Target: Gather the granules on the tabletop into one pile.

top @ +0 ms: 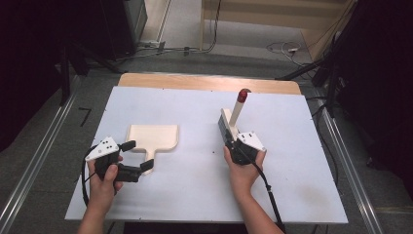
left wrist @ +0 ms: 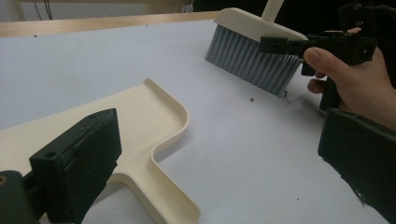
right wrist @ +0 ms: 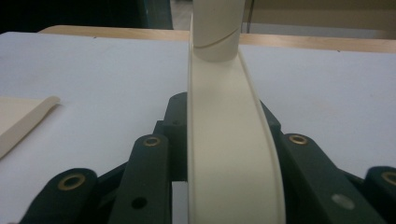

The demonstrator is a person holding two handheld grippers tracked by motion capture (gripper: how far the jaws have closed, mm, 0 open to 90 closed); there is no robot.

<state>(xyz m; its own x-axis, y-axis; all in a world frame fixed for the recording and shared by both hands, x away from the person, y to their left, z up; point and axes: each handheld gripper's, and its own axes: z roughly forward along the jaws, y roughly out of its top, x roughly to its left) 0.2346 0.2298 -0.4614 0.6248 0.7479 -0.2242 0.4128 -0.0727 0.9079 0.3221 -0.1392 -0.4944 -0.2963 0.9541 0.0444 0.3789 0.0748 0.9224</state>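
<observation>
- The right gripper (top: 233, 141) has its jaws clamped on the cream back of the brush (top: 230, 125); in the right gripper view that cream body (right wrist: 229, 154) runs straight up between the two dark jaw linkages, pressed from both sides.
- The brush stands on the white tabletop (top: 195, 185) to the right of centre, with its grey bristles (left wrist: 252, 56) on the surface and its cream handle slanting up and away to a red tip (top: 242, 95).
- The left gripper (top: 138, 156) has its jaws apart, one on each side of the short handle of the dustpan (top: 152, 137); from the high view the jaws appear not to press on it.
- In the left gripper view the near jaw sits low at the left over the flat of the cream dustpan (left wrist: 154, 121), and the other jaw stands well off at the right edge.
- The dustpan lies flat on the tabletop, left of centre, well apart from the brush.
- A few small dark specks (left wrist: 252, 99) lie on the tabletop just beside the bristles.
- No brand, label or writing is readable on the brush, the dustpan or either gripper.
</observation>
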